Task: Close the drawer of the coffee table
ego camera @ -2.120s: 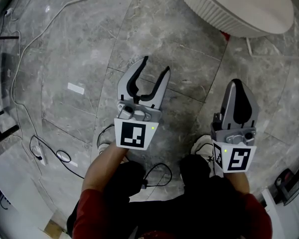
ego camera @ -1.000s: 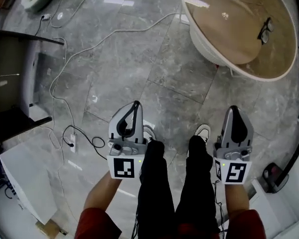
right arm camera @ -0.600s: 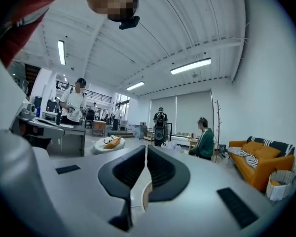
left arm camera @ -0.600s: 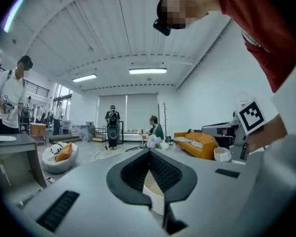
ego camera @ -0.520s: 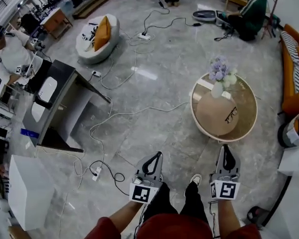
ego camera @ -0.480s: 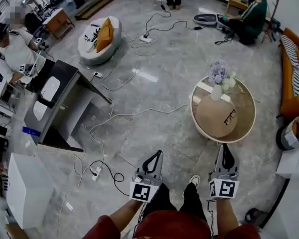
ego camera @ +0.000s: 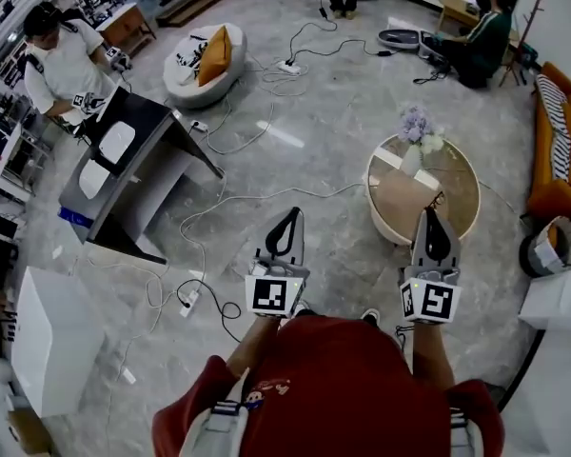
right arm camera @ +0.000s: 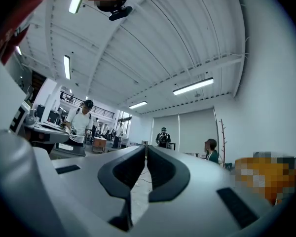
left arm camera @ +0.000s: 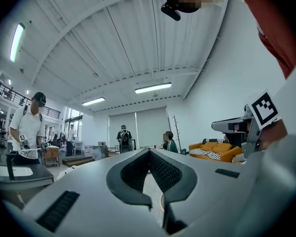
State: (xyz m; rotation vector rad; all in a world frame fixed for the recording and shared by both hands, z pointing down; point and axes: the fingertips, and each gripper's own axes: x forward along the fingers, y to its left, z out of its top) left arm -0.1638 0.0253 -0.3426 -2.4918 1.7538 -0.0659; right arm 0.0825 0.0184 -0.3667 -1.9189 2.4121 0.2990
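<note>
Plainly, left tool (ego camera: 292, 213) and right tool (ego camera: 428, 214) bear square markers (ego camera: 273, 294).

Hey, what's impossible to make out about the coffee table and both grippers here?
The drawer of the coffee table: head view, seen from above and too small; the right gripper covers the near rim.
Table in both gripper views: not made out; shut jaws block the lower part.
Sofa: cut by head view's right edge.
</note>
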